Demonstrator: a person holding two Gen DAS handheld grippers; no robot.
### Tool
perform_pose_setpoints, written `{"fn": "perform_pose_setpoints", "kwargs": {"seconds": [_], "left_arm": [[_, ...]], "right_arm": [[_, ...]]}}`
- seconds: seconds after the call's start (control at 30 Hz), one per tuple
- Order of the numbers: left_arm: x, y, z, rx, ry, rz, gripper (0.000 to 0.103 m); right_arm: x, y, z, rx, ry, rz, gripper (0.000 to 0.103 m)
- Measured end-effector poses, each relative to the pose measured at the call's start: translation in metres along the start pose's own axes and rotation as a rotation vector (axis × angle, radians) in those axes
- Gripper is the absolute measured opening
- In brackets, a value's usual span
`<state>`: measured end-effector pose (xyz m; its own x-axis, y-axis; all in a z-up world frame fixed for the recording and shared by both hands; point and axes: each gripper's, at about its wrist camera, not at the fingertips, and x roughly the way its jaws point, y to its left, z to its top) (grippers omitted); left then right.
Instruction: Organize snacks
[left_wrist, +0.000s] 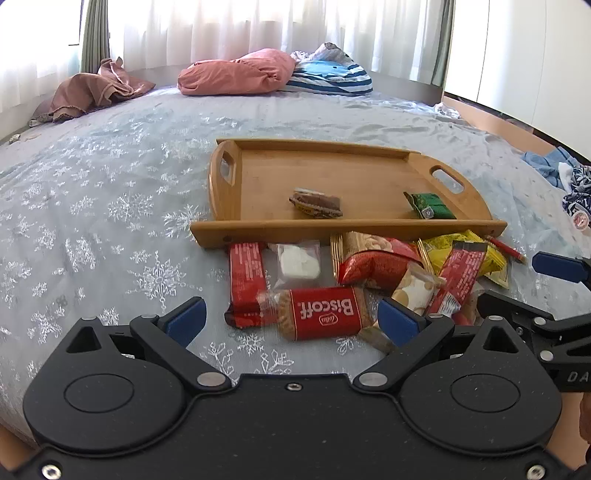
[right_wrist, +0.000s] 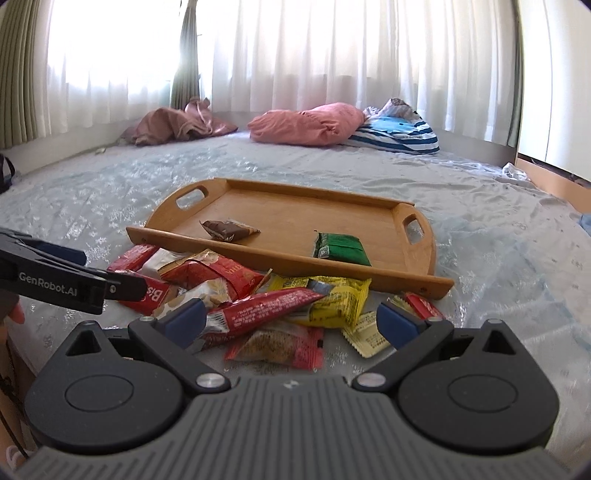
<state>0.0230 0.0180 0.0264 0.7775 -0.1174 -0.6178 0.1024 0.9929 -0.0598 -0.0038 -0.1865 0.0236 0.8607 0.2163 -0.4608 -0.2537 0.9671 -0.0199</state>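
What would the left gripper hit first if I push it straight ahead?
Most likely the red Biscoff biscuit packet, lying between the open left gripper fingers; depth is uncertain, and behind it sits the clear packet of white candy.

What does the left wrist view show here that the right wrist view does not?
Only the left wrist view shows the clear packet holding white pieces and the full red Biscoff biscuit wrapper between the open left claw. Only the right wrist view shows the red packet with a speckled window before the open right claw. Both show the wooden handled tray holding a brown wrapper and a green packet.
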Motion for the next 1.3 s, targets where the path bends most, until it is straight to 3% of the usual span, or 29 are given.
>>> {"fn": "perform_pose_setpoints", "kwargs": {"seconds": [0.2,0.6,0.87,0.93,1.0,1.2,1.3], "left_arm": [[0.004,-0.002,-0.006,-0.009,0.008,0.005,0.099],[0.015,-0.005,-0.008,-0.029,0.046,0.002,0.097],[0.014,-0.009,-0.006,-0.015,0.040,-0.009,0.083],[0.013,-0.010,-0.006,-0.017,0.049,-0.017,0.058],[0.014,-0.011,-0.006,-0.002,0.064,0.010,0.049],[0.010,-0.014,-0.011,0.039,0.057,0.026,0.045],[0.010,-0.015,-0.009,0.026,0.054,0.021,0.052]], "right_arm": [[-0.006,0.003,-0.010,-0.002,-0.021,-0.017,0.100],[0.005,0.009,-0.022,-0.008,0.020,-0.016,0.091],[0.016,0.011,-0.025,0.005,0.047,-0.031,0.090],[0.019,0.011,-0.024,0.007,0.052,-0.033,0.090],[0.021,0.012,-0.023,0.007,0.054,-0.035,0.090],[0.024,0.013,-0.022,0.011,0.055,-0.029,0.090],[0.028,0.015,-0.021,0.010,0.057,-0.030,0.090]]}}
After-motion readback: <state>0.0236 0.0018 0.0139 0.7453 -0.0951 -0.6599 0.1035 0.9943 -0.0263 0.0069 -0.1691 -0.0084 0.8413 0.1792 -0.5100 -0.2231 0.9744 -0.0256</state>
